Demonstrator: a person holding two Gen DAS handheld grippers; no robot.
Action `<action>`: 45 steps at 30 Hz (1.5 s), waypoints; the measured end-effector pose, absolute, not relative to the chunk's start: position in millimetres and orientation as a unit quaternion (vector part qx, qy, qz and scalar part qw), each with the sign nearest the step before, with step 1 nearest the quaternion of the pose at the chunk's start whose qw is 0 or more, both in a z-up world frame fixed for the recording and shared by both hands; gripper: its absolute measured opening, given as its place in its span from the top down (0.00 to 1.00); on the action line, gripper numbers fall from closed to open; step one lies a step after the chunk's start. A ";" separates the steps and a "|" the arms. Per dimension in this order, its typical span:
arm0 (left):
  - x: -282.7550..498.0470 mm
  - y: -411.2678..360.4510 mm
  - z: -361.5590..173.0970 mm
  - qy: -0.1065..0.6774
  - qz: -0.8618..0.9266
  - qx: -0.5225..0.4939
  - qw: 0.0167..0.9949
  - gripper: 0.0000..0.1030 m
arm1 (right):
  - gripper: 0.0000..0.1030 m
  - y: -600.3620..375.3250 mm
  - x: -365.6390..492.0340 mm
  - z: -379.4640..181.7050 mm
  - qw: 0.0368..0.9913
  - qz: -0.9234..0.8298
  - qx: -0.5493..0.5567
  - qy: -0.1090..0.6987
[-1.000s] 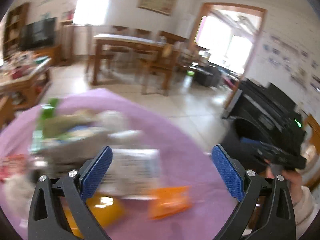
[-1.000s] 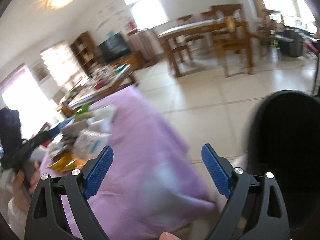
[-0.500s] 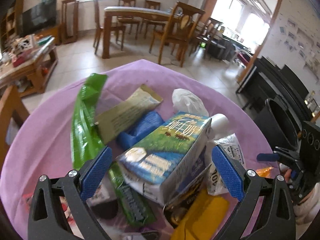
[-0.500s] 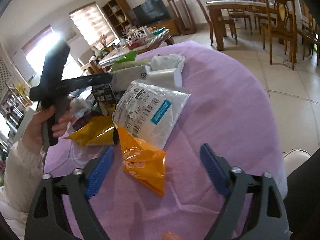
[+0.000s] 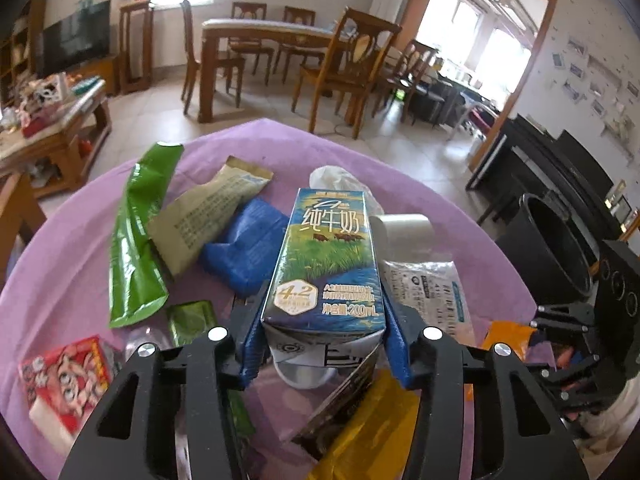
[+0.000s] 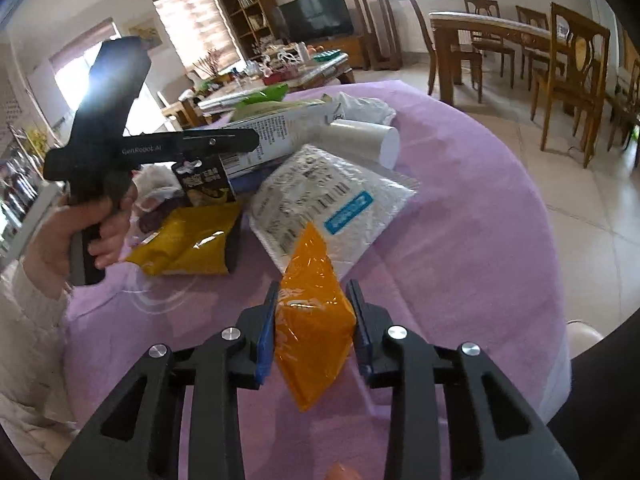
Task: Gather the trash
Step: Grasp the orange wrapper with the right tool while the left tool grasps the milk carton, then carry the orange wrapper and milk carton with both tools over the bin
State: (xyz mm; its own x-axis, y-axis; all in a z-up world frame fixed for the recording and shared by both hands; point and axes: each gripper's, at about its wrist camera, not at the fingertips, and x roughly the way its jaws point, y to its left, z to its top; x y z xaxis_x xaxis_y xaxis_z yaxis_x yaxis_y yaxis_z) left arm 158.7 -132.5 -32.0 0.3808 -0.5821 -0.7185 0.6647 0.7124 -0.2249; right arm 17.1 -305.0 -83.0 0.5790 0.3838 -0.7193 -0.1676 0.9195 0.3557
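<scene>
Jaws of the left gripper [image 5: 323, 334] are closing on the milk carton [image 5: 328, 264], the right gripper [image 6: 314, 330] closing on the orange wrapper [image 6: 310, 320].

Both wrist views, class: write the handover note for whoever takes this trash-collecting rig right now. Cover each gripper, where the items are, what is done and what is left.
Left gripper: closing, pads against the sides of the milk carton, which rests on the pile.
Right gripper: closing on the orange wrapper.
Black bin: on the floor beyond the table's right edge in the left view.
Done: two items gripped; whether any trash is binned cannot be seen.
Left: bin both, then the green pouch, blue bag, yellow packet, white label bag and the rest on the purple tablecloth.
</scene>
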 end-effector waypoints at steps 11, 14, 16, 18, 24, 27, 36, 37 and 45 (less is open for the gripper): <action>98.3 -103.7 13.9 0.336 -0.390 -0.021 0.857 0.53 | 0.69 -335.7 -10.9 -47.7 0.905 0.163 0.175 0.352; 84.6 -109.1 24.2 0.325 -0.406 -0.040 0.853 0.53 | 0.69 -345.9 -20.3 -39.5 0.911 0.155 0.190 0.330; 76.3 -116.1 27.9 0.320 -0.413 -0.042 0.852 0.53 | 0.69 -360.0 -25.1 -32.9 0.917 0.144 0.196 0.315; 68.9 -127.3 30.0 0.319 -0.425 -0.049 0.846 0.53 | 0.69 -370.4 -32.7 -29.8 0.922 0.132 0.201 0.303; 50.2 -186.7 27.7 0.317 -0.460 -0.051 0.827 0.53 | 0.69 -419.5 -55.5 -18.8 0.934 0.087 0.214 0.274; 40.8 -221.2 23.0 0.322 -0.482 -0.049 0.813 0.53 | 0.69 -443.0 -68.6 -19.1 0.937 0.062 0.220 0.265; 6.8 -346.8 -10.2 0.343 -0.548 -0.030 0.762 0.53 | 0.69 -530.2 -116.6 -34.1 0.937 -0.052 0.254 0.233; 1.6 -362.6 -14.9 0.346 -0.555 -0.026 0.756 0.53 | 0.69 -545.7 -123.8 -35.4 0.935 -0.074 0.263 0.225; -32.3 -468.3 -50.3 0.364 -0.593 0.017 0.718 0.53 | 0.69 -613.9 -155.6 -46.8 0.921 -0.162 0.299 0.188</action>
